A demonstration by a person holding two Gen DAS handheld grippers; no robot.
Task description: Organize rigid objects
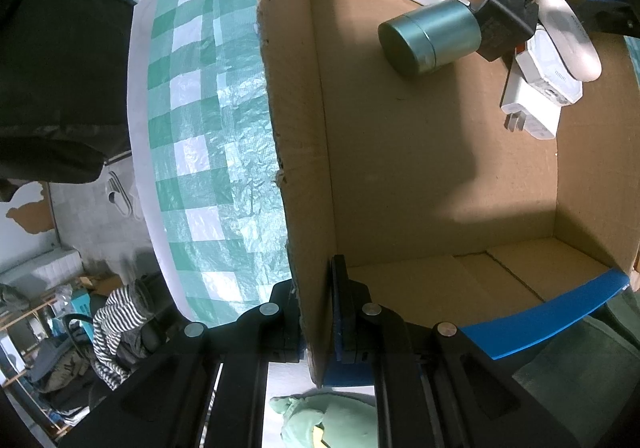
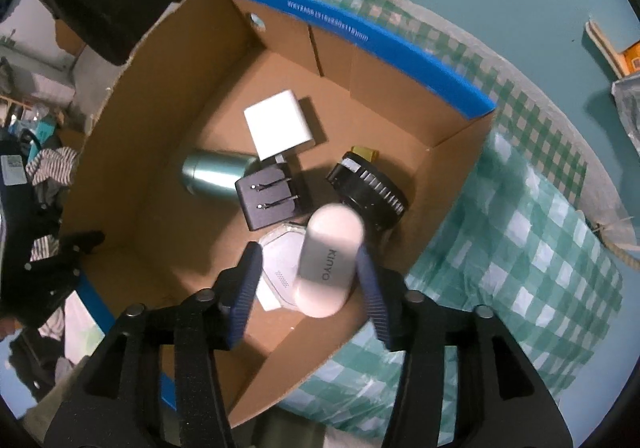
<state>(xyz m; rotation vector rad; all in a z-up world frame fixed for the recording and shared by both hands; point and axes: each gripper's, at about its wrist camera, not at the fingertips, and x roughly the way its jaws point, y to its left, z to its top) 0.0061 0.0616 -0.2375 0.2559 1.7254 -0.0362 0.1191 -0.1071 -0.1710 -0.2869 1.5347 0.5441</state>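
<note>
1. The right claw stands open; the one white pill-shaped plastic case marked "KINYO" lies between its two blue-padded fingers, beside the right-hand finger and clear of the left-hand one. Whether that finger touches it cannot be told. Its long axis runs forward along the fingers, tipped slightly to the right, with the far rounded end blurred.
2. The left claw is clamped on the side wall of the single brown cardboard box with blue-edged rims, one finger inside and one outside.
3. Just beneath the case, in the box, lies one white flat angular gadget atop one white wall plug.
4. Just ahead of the right claw sits one black plug adapter, its two prongs facing up.
5. Right of it is one black round ridged dial.
6. To the left, one teal metal cylinder tin lies on its side, its axis crosswise to the claw.
7. Farther off lies one white square charger block.
8. The box rests on a green-and-white checked cloth over the worktop.
</note>
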